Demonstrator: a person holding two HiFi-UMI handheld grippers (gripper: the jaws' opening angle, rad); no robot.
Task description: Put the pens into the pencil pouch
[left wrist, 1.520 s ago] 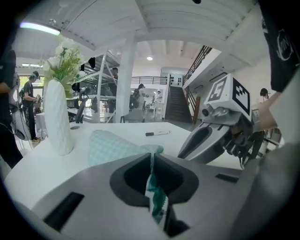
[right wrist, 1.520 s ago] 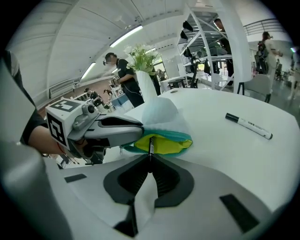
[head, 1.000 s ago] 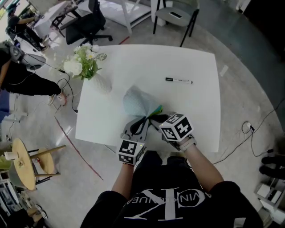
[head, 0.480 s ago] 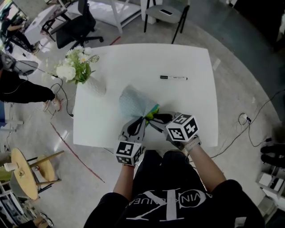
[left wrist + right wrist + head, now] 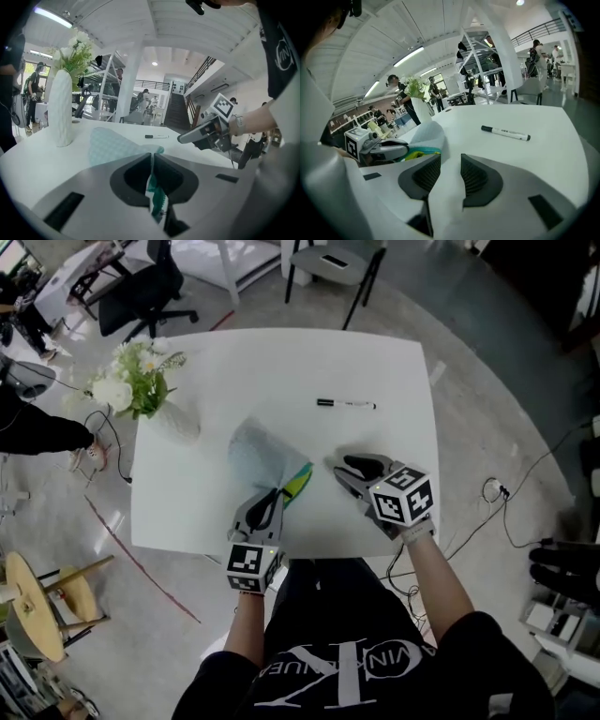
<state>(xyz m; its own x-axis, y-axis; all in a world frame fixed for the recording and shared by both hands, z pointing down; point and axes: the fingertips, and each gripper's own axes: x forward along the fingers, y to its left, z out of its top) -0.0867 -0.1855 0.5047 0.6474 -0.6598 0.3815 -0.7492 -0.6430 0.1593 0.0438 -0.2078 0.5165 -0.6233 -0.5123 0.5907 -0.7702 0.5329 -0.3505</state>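
Pen pickup: the left gripper point(image 5: 270, 498), jaws pinched nearly closed on the pencil pouch point(image 5: 255, 450) mouth, steadies it, while the right gripper point(image 5: 339, 465), jaws just opened and empty, should straddle the pen point(image 5: 345, 404) at its twelve o'clock mid-barrel.

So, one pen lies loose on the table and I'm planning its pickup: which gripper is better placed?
Right. The right gripper is open, empty and nearer the pen; the left gripper is shut on the pencil pouch edge, holding it.
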